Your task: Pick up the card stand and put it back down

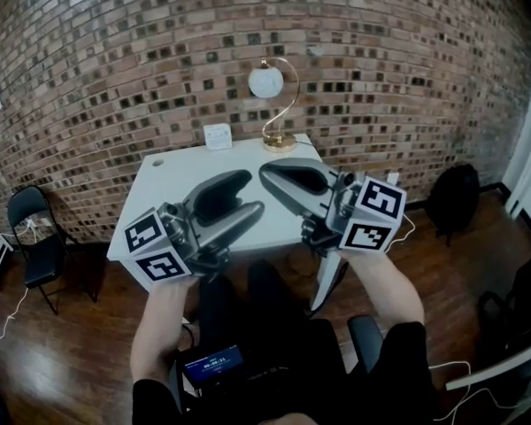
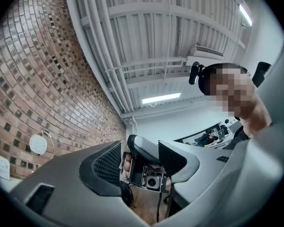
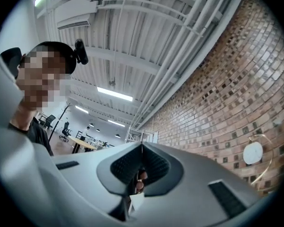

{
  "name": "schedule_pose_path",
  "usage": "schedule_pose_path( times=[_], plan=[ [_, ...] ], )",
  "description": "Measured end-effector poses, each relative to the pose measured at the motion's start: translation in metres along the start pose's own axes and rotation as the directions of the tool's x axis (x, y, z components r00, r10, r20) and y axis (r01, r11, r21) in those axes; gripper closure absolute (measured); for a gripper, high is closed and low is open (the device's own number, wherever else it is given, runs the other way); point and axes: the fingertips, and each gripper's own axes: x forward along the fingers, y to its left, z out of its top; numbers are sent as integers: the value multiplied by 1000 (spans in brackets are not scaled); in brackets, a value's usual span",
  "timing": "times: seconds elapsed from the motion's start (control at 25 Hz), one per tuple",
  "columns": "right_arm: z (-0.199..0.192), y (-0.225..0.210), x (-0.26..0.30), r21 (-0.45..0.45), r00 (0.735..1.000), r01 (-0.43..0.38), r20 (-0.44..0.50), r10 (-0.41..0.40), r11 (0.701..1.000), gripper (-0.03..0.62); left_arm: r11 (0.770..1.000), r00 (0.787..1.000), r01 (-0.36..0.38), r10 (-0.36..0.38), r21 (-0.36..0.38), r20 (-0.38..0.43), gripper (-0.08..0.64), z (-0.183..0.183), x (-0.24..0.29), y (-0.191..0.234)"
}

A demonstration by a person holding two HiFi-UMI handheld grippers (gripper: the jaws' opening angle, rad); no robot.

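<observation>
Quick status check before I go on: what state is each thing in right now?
Left hand-held gripper: open, nothing between the jaws.
Right hand-held gripper: shut, empty.
Card stand: upright on the table, by the wall, untouched.
Lamp: upright beside it; lit or not, can't tell.

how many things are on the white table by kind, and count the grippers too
lamp: 1
card stand: 1
grippers: 2, the left gripper and the right gripper, both held above the table's near edge
total: 4
</observation>
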Motion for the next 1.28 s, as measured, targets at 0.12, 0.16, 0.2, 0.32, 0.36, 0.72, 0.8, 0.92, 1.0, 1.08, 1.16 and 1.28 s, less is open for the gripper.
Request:
schedule_pose_path(
  times=[0.12,0.16,0.2,0.32,0.36,0.72,0.8,0.92,1.0,1.08,1.16,1.28],
  plan=[
    [-1,1,-2,-2,1000,-1,3,1,1000,583,1000,1000,-1,1,4,-9,318,0,0,0],
    [-2,0,-3,-2,1000,1,4,-1,1000,583,1000,1000,-3,3,3,-10,318,-1,-1,1],
    [-2,0,-4,-2,1000,4,6,-4,1000,583,1000,1000,-3,3,2,-8,318,-1,-2,1],
    [-2,-1,-10,-4,1000,16,8,-16,1000,583,1000,1000,3,-3,-3,-5,318,-4,-2,-1],
    [-2,0,-12,-5,1000,20,9,-20,1000,583,1000,1000,8,-8,-5,-6,318,-6,-1,-2],
    [1,4,-24,-14,999,36,15,-36,999,583,999,999,37,-37,-24,-18,318,-12,8,-11],
    [1,5,-27,-12,999,36,15,-36,999,583,999,999,38,-38,-34,-14,318,-13,9,-11],
    [2,4,-31,-10,999,40,19,-40,999,583,998,999,39,-40,-42,-20,318,-15,12,-11],
    [4,4,-34,-8,999,43,25,-43,999,583,998,999,42,-43,-45,-27,318,-17,15,-12],
    [4,5,-36,-9,999,45,31,-45,999,583,998,998,44,-46,-45,-33,318,-18,16,-13],
    [3,7,-37,-10,999,45,32,-44,999,583,998,998,45,-46,-45,-35,318,-19,16,-15],
    [4,11,-39,-10,999,41,31,-41,999,583,998,999,42,-44,-50,-33,318,-21,17,-18]
  ],
)
